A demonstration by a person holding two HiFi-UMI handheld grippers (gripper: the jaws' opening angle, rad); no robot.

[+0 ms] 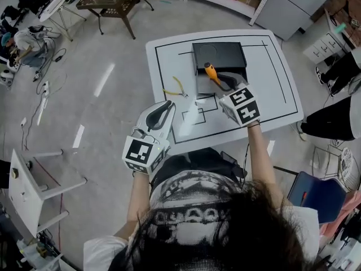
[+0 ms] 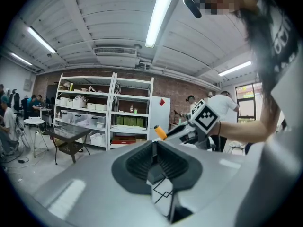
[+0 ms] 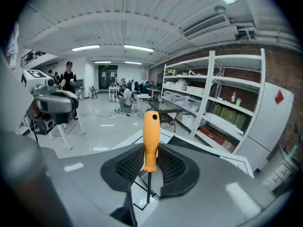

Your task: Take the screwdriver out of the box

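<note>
The main step looks done; the right gripper (image 1: 223, 81) has its jaws closed on the screwdriver (image 1: 210, 71), which is in the air just right of centre in the head view, in front of the near edge of the black box (image 1: 220, 54) rather than lying in it; in the left gripper view it shows high against the shelves, so I judge it clear of the box. What is left, as I read it, is to carry it away from the box and set it on the white table (image 1: 276, 95), perhaps near the yellow-handled pliers (image 1: 177, 87) to the left of the box.

In the right gripper view the jaws pinch the lower end of the orange handle (image 3: 151, 138); most of the handle stands out above the pads and the thin dark shaft runs down between them toward the bottom of the frame; the long axis is upright in that picture. In the head view the axis runs on a slant; the handle end points to the upper left, toward the box, and the shaft end goes lower right into the gripper, where it is hidden.

The left gripper (image 1: 164, 110) hangs at the lower left, over the table's near edge and well apart from the box; its jaws are together with nothing between them.
</note>
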